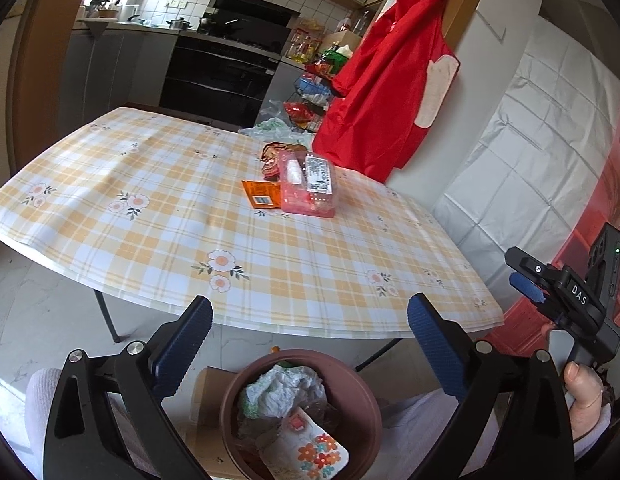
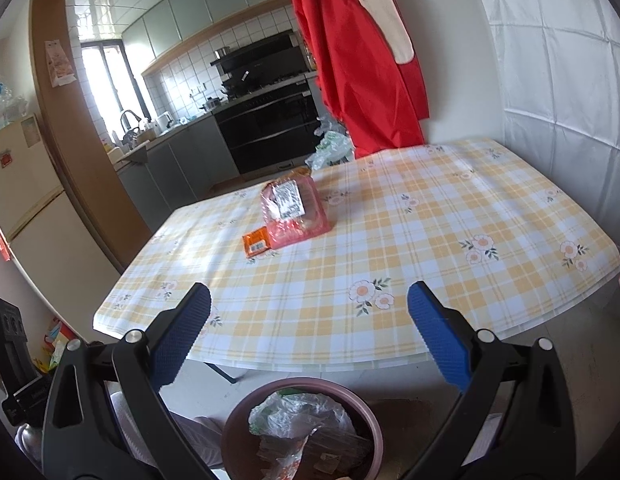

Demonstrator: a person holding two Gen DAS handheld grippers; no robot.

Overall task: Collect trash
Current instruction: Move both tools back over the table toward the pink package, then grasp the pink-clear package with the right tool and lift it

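A brown round bin (image 1: 372, 408) (image 2: 362, 404) sits on the floor below the table's near edge, holding crumpled plastic and a floral wrapper (image 1: 310, 450). My left gripper (image 1: 310, 340) hovers open above the bin, nothing between its blue pads. My right gripper (image 2: 310, 334) is open and empty too, above the same bin; its body (image 1: 566, 296) shows at the right of the left wrist view. On the checked table (image 1: 149, 216) (image 2: 430, 248) lie a pink clear plastic tray (image 1: 307, 188) (image 2: 295, 212), an orange packet (image 1: 261, 194) (image 2: 255, 242) and a brown wrapper (image 1: 274, 156).
A red apron (image 1: 386, 92) (image 2: 362, 60) hangs beside the table's far side, with a white covered wall (image 1: 530, 140) to the right. A plastic bag (image 1: 269, 126) (image 2: 330, 148) lies beyond the table. A person's hand (image 1: 584, 396) holds the right gripper's handle. Kitchen counters and an oven stand behind.
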